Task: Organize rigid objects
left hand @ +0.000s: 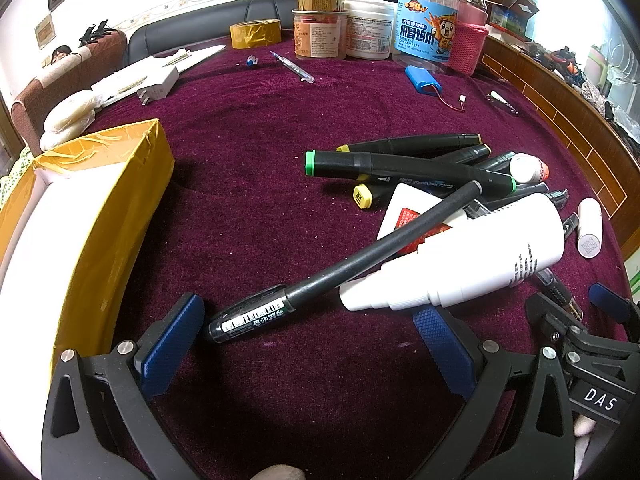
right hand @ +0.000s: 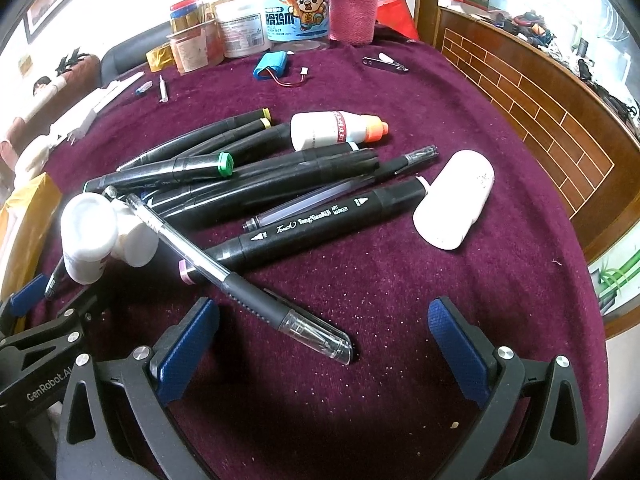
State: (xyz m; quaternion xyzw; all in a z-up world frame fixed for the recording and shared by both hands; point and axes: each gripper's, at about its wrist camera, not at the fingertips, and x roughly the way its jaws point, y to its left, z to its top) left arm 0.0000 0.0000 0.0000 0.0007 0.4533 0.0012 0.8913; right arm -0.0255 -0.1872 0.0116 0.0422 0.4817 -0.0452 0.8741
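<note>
A heap of black markers (left hand: 404,160) (right hand: 280,176) lies on the purple cloth with white bottles among them. In the left wrist view a black pen (left hand: 340,268) leans across a white bottle (left hand: 472,260), its capped end lying between the fingers of my open left gripper (left hand: 308,336). In the right wrist view a clear-capped gel pen (right hand: 248,280) points toward my open right gripper (right hand: 324,340), its cap between the fingers. An orange-capped bottle (right hand: 336,130) and a white bottle (right hand: 456,200) lie beside the heap. A yellow-taped open box (left hand: 80,216) stands at the left.
Jars and tubs (left hand: 368,28), a pink knit-covered bottle (right hand: 354,10) and a tape roll (left hand: 255,33) line the far edge. A blue battery pack (left hand: 423,78), a small white tube (left hand: 590,226), nail clippers (right hand: 386,63) and a white charger (left hand: 158,86) lie around. A wooden rim (right hand: 532,112) curves at right.
</note>
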